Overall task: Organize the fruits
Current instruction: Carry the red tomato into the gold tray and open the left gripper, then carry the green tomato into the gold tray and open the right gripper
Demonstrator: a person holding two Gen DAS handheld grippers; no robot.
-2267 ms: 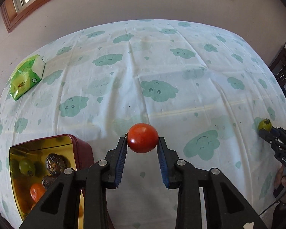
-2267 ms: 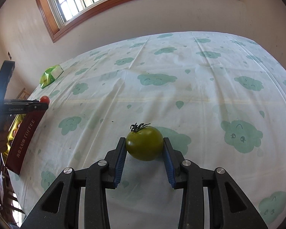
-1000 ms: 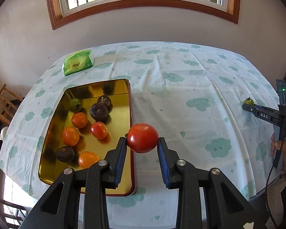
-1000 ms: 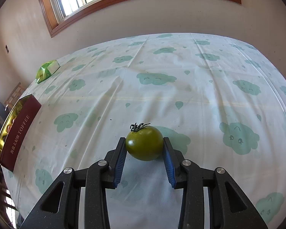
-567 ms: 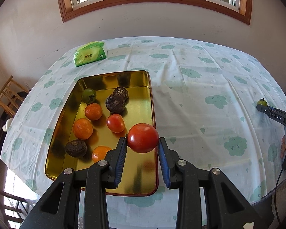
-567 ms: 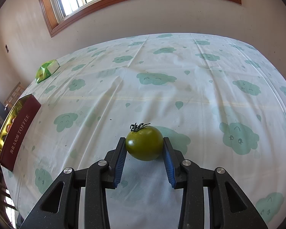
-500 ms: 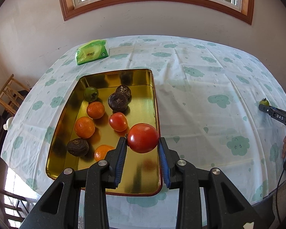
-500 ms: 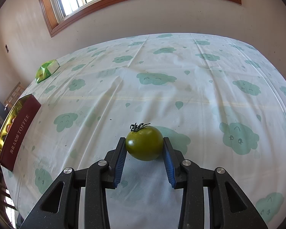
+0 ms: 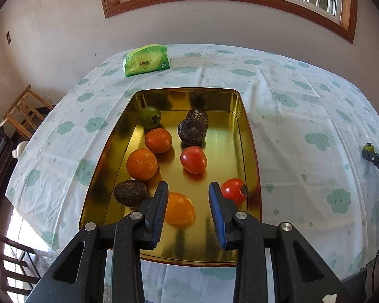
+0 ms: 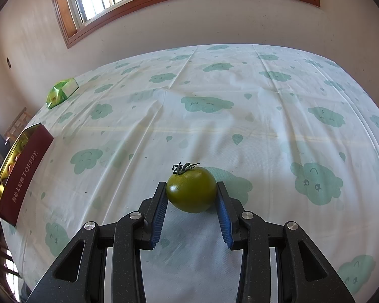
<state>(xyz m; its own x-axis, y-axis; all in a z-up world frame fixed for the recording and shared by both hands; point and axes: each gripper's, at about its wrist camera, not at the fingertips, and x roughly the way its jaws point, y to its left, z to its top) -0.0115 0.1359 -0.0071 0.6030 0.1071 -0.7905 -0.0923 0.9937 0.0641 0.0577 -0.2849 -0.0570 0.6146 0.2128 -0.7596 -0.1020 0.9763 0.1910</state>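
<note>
Once clamped in the left gripper (image 9: 188, 210), now lying loose in the gold tin (image 9: 250, 136) by its right wall: red tomato (image 9: 233, 191), jaws parted above. Sharing the tin: oranges, tomatoes, dark fruits. Gripped meanwhile by the right gripper (image 10: 191, 210), well apart: green tomato (image 10: 191, 189), next for delivery.

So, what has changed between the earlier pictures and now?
The left gripper moved over the gold tin and let go of the red tomato, which now lies by the tin's right wall. The right gripper still holds the green tomato.
</note>
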